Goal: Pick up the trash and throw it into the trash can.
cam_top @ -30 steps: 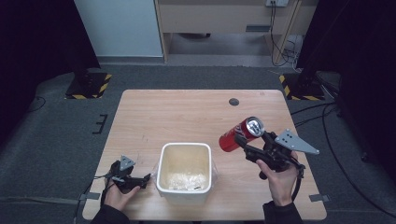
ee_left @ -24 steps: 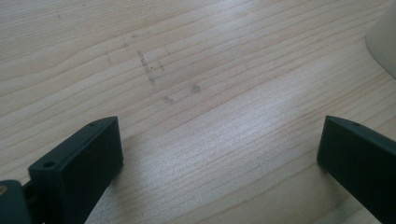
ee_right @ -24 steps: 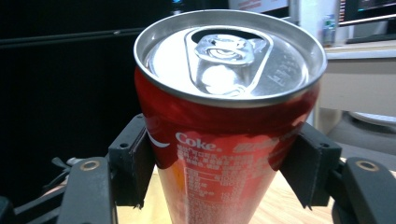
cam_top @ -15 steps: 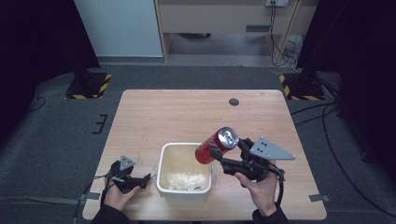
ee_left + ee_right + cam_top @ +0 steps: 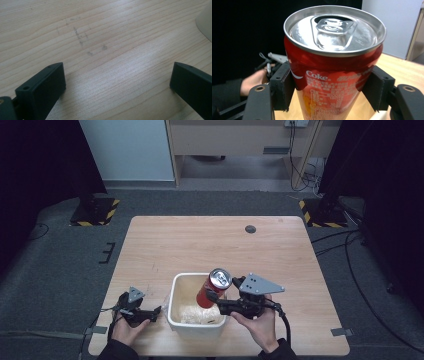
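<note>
Gripping a red can point(image 5: 214, 290) by its sides, the right gripper point(image 5: 218, 303) holds it tilted above the white tub point(image 5: 172, 312) near the table's point(image 5: 200, 240) front edge, its jaws clamped on the can point(image 5: 332, 72). The left gripper point(image 5: 150, 312) rests on the table just left of the tub, jaws spread wide and empty.

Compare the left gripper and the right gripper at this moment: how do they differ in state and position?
The left gripper is open with nothing between its jaws, while the right gripper is shut on the red can. The left gripper rests low on the bare table beside the white tub, whereas the right gripper holds the can over the tub. Both are held by a person's hand and have black jaws.
</note>
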`<state>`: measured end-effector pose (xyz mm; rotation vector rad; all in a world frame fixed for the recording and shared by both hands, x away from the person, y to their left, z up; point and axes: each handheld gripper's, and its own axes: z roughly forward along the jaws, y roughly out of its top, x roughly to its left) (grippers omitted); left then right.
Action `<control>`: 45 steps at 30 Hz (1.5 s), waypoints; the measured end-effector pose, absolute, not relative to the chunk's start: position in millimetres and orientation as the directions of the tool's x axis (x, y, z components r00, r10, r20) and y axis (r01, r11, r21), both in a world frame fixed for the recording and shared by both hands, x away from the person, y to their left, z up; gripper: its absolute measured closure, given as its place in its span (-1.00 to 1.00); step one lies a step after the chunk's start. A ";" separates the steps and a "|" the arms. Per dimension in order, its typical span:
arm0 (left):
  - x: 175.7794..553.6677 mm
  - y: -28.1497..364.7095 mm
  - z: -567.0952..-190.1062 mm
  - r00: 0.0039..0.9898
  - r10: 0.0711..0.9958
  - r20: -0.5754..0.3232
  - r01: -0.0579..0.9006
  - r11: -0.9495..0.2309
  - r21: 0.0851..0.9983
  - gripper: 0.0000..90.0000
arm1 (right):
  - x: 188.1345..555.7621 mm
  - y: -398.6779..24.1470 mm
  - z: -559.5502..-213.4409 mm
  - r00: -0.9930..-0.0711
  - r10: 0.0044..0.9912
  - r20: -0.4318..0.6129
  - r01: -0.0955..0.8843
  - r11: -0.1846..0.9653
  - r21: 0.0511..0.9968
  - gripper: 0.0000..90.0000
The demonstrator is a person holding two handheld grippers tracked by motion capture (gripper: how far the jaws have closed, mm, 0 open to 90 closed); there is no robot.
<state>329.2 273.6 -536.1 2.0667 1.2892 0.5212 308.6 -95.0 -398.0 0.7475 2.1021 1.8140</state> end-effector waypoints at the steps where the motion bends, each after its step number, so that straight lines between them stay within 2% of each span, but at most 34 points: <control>1: 329.2 273.6 -536.1 0.440 0.898 -0.002 0.644 -0.315 0.697 -1.00 | 309.5 -93.2 -400.9 -0.832 0.539 0.131 0.215 0.096 0.972 -0.26; 11: 329.3 273.6 -536.1 0.441 0.898 -0.002 0.644 -0.315 0.697 -1.00 | 314.4 -80.6 -420.6 -0.834 0.541 0.112 0.250 0.188 0.950 -0.26; 19: 329.3 273.6 -536.1 0.441 0.898 -0.001 0.644 -0.315 0.697 -1.00 | 314.6 -74.1 -427.2 -0.838 0.534 0.110 0.263 0.220 0.939 -0.34; 31: 329.3 273.7 -536.1 0.441 0.897 -0.001 0.644 -0.316 0.697 -1.00 | 311.1 -88.4 -406.0 -0.829 0.547 0.117 0.229 0.141 0.963 -0.43; 45: 329.3 273.7 -536.0 0.441 0.897 -0.001 0.644 -0.316 0.697 -1.00 | 319.5 -132.3 -385.1 -0.745 0.652 0.139 0.207 0.028 0.978 -0.53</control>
